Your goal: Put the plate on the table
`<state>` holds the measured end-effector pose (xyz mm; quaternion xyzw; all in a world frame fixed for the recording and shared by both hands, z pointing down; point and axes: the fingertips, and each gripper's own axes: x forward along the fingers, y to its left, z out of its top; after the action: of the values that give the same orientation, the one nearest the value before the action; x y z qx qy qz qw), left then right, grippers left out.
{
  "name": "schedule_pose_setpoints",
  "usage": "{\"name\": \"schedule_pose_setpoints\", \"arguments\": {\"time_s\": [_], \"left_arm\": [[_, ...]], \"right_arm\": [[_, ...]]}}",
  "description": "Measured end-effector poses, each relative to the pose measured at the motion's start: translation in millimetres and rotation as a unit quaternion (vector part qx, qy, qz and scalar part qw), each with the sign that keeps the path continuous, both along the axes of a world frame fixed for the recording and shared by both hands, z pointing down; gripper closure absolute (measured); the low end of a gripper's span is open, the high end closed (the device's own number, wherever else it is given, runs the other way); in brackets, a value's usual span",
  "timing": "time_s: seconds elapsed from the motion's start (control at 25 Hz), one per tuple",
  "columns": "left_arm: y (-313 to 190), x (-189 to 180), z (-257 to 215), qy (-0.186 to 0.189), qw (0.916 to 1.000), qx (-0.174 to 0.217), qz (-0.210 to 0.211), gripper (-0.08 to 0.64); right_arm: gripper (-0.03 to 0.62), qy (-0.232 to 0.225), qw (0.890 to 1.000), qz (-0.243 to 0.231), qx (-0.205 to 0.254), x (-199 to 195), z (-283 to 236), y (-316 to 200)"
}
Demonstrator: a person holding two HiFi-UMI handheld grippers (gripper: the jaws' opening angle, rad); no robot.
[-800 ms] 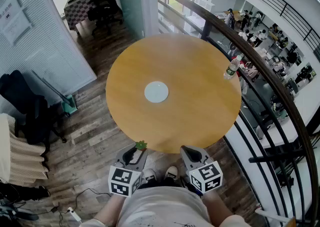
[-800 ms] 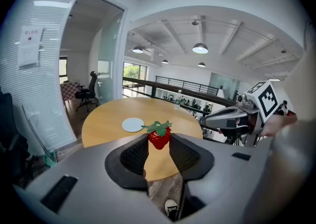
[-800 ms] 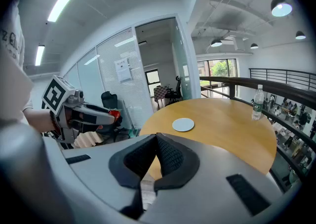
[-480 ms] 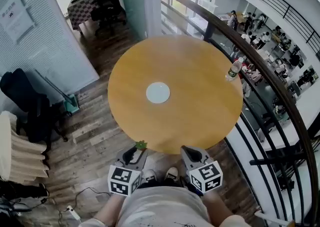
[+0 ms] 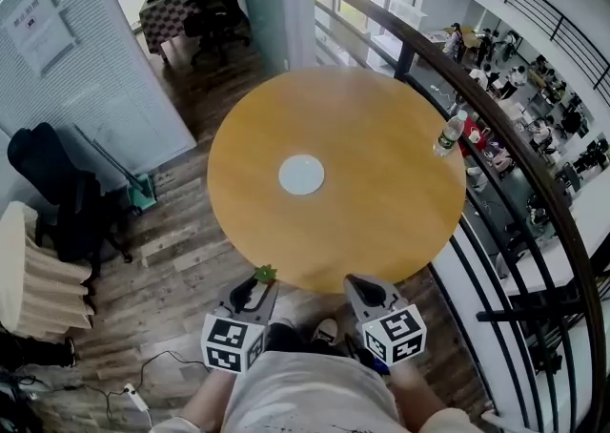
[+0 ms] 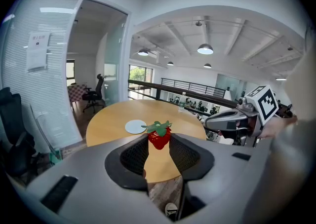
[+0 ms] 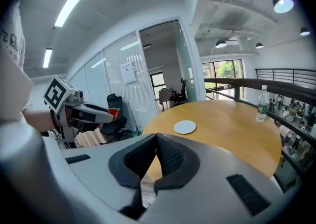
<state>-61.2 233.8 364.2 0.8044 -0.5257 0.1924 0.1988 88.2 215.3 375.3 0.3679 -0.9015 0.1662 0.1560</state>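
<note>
Head view: you're holding both grippers low, just short of the near edge of the round tan wooden table (image 5: 381, 231). The small round white plate (image 5: 301, 175) is lying flat near the table's middle, well apart from both grippers. Your left gripper (image 5: 260, 282) is pinching a red strawberry w/ green leaves (image 5: 266, 274) between its pads, jaws partway apart. Your right gripper (image 5: 361, 286) is carrying nothing, jaw tips meeting. A clear plastic bottle (image 5: 450, 134), prob. green-labelled, is standing at the table's right edge.
</note>
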Motion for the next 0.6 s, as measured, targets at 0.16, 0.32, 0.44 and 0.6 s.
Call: {"name": "schedule_pose_setpoints", "arguments": {"time_s": [0.16, 0.32, 0.44, 0.6], "left_arm": [[-1, 4, 0, 0.006, 1.0, 0.003, 0.0, 0.413], [-9, 3, 1, 0.01, 0.9999, 0.003, 0.004, 0.413], [-21, -1, 2, 0.013, 0.9999, 0.002, 0.01, 0.413], [-42, -4, 5, 0.018, 0.9996, 0.0, 0.024, 0.413]], "right_arm": [[0.568, -0.001, 1.0, 0.012, -0.005, 7, 5, -2], [0.568, -0.003, 1.0, 0.021, -0.014, 8, 11, -8], [0.568, -0.003, 0.999, 0.028, -0.016, 5, 10, -17], [0.568, 0.0, 0.999, 0.042, -0.019, 2, 11, -34]]}}
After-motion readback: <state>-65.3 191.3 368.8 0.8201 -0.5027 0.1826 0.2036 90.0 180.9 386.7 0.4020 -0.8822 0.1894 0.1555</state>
